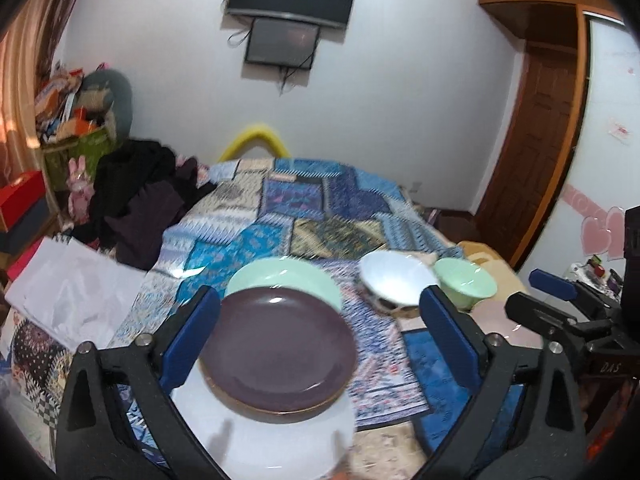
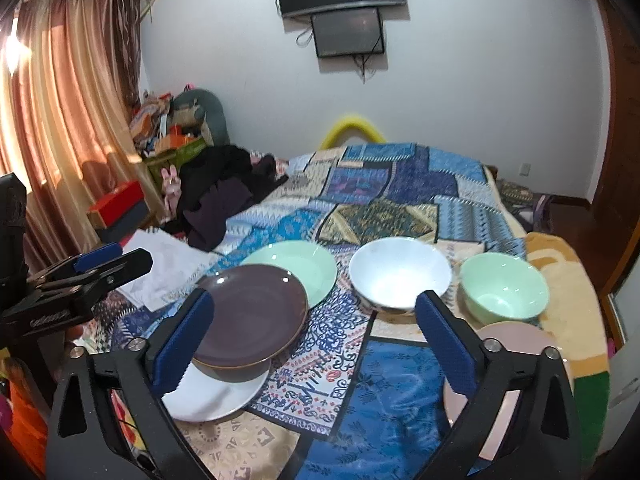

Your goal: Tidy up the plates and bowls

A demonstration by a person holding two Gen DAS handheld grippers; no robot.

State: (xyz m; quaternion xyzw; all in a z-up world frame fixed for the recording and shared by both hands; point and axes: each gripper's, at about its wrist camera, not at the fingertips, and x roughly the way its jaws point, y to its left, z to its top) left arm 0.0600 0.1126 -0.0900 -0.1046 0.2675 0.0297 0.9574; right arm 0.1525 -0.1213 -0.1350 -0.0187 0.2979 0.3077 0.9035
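Both grippers, left and right, are held wide open, nothing gripped; the purple plate is framed by the left for pickup, bowls left unstacked.

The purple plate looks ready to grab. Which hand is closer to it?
Left, probably. The purple plate lies right between the left gripper's open fingers. The right gripper is open too, facing bare quilt beside the plate.

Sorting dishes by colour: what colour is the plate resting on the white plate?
Dark purple plate; right wrist view.
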